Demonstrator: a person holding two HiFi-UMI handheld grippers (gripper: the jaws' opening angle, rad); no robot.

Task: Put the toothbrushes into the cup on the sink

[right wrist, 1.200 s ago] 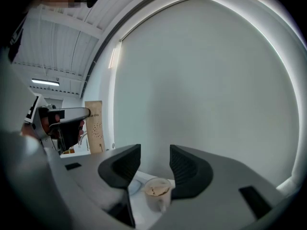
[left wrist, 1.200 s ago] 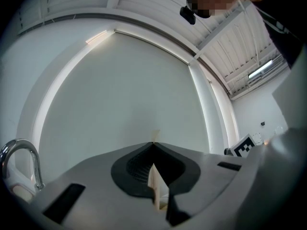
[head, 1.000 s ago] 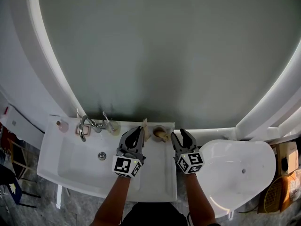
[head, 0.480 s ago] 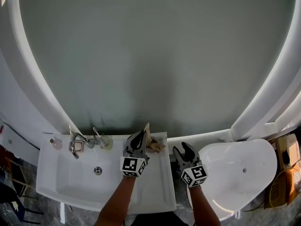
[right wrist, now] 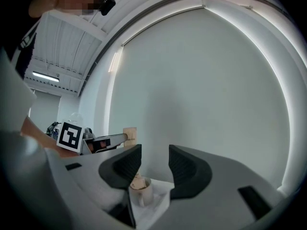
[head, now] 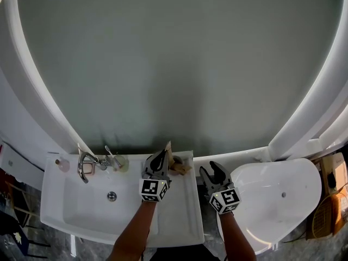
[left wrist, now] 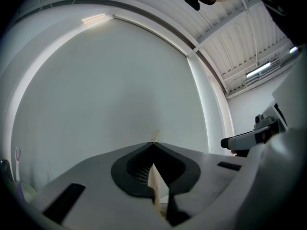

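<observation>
Left tongs (head: 161,159) clamp 1 pale toothbrush (head: 168,147) near the cup (right wrist: 142,191) at the sink's (head: 187,222) back right corner, while right tongs (head: 210,171) gape empty just off its right edge.

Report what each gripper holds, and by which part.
The left gripper is shut on a pale toothbrush, pinched along its shaft, with a short end poking past the tips. The right gripper is open and holds nothing.
</observation>
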